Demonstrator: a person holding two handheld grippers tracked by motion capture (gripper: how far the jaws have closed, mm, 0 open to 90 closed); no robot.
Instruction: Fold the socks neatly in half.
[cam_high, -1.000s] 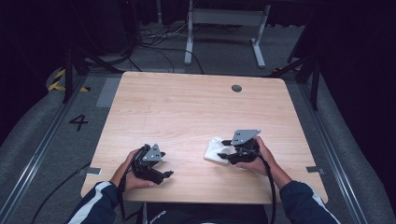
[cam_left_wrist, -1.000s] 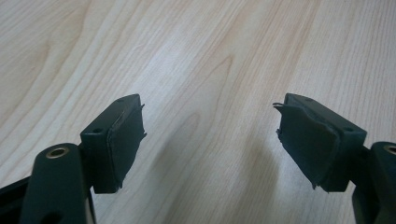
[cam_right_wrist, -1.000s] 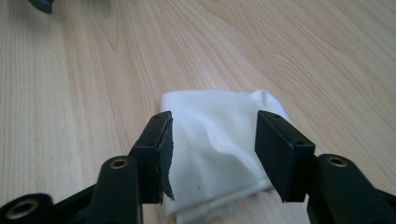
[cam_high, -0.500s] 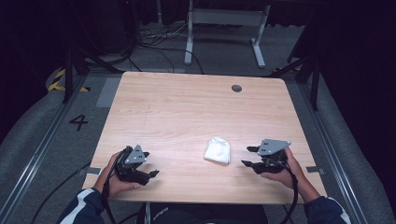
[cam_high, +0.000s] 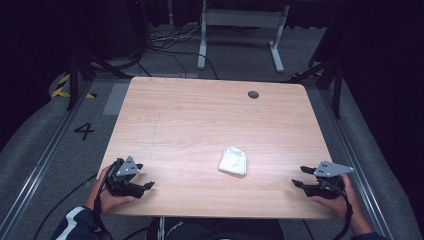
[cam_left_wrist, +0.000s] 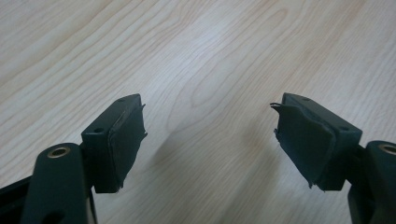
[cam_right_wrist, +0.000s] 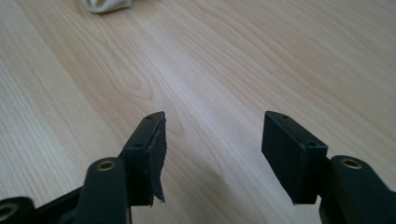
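Pale wood-grain laminate covers the square table, which stands on grey carpet with dark surroundings and a white metal frame behind it.

High view: a small white cloth, folded into a soft, rumpled pad, lies on the near half of the table, slightly right of centre. You hold the left gripper at the near left corner and the right gripper at the near right edge. Both are well apart from the cloth, one on each side, and each points inward toward it. A grey three-cornered plate tops each black body. A round dark grommet sits near the far right corner.

Left gripper view: your left gripper has its two black jaws spread wide, with bare wood grain between them. The rubber pads are matte, with frayed edges.

Right gripper view: your right gripper has its jaws apart; they have just been opening, and nothing is between them. The cloth shows as a cream fold at the top left edge, well ahead of the fingertips.
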